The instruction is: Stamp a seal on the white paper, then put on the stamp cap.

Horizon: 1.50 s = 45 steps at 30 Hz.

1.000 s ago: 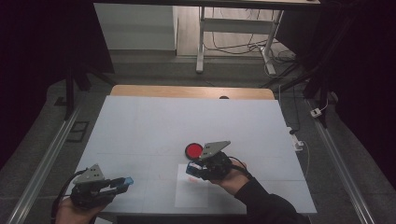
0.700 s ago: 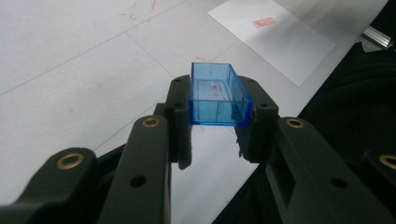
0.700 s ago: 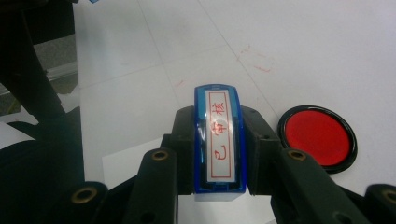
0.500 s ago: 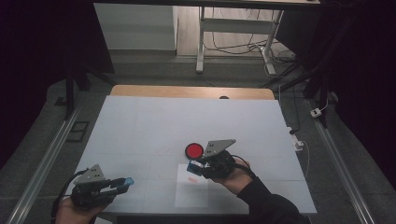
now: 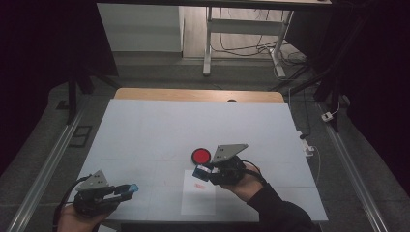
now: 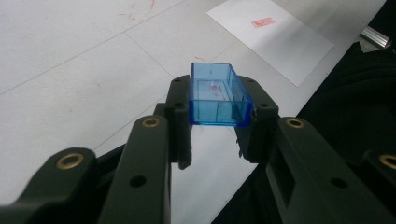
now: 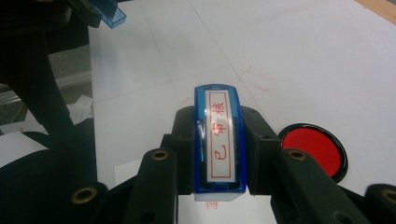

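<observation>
A lab-like recording space is showing: white-covered table (image 5: 193, 125) at centre, cables (image 5: 241, 46) trailing at the top, dark surroundings.

The bench (image 5: 159, 130) is pale white, crossed by thin grey lines, with faint red smudges, and a strip of light wood shows along its far edge. A white paper sheet (image 5: 199, 193) carries a small red stamped mark. The ink pad (image 5: 201, 155) is bright red inside a black rim. The left tongs (image 6: 215, 133) are black with brass-coloured rivets, and the cap (image 6: 218, 94) between them is clear blue. The stamp (image 7: 219, 140) in the black right tongs (image 7: 219, 154) has a blue body and a white label with red characters in a red border.
</observation>
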Available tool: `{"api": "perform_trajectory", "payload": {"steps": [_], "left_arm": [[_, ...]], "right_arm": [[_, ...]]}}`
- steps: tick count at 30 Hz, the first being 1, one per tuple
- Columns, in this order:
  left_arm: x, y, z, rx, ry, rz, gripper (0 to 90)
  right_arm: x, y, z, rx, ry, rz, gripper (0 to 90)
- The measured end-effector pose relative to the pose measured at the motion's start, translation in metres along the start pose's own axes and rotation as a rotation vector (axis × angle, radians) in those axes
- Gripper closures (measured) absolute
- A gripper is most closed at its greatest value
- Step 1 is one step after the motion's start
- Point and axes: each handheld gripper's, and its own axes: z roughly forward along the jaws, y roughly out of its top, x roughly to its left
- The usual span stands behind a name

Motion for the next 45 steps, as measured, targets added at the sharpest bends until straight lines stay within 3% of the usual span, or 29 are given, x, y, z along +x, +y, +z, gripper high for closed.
{"api": "perform_trajectory", "payload": {"steps": [9, 17, 23, 27, 34, 39, 45], "left_arm": [[0.001, 0.001, 0.0, -0.008, -0.014, -0.001, 68.4], [-0.002, 0.008, 0.001, -0.04, -0.031, 0.057, 68.5], [-0.006, 0.017, 0.008, -0.051, -0.087, 0.1, 68.4], [-0.009, 0.022, 0.014, -0.039, -0.102, 0.137, 68.5], [-0.009, 0.032, 0.023, -0.054, -0.143, 0.167, 68.5], [-0.012, 0.041, 0.031, -0.051, -0.18, 0.191, 68.4], [-0.011, 0.049, 0.038, -0.043, -0.204, 0.193, 68.4]], "right_arm": [[0.001, 0.002, -0.002, -0.007, 0.009, -0.014, 70.1], [0.002, 0.004, -0.004, -0.01, 0.025, -0.021, 70.1], [0.004, 0.006, -0.005, -0.037, 0.04, -0.024, 70.1], [0.007, 0.006, -0.002, -0.03, 0.044, -0.029, 70.1], [0.006, 0.009, -0.005, -0.034, 0.043, -0.031, 70.1], [0.005, 0.009, -0.006, -0.06, 0.063, -0.003, 70.1], [0.007, 0.011, -0.005, -0.053, 0.065, -0.017, 70.1]]}}
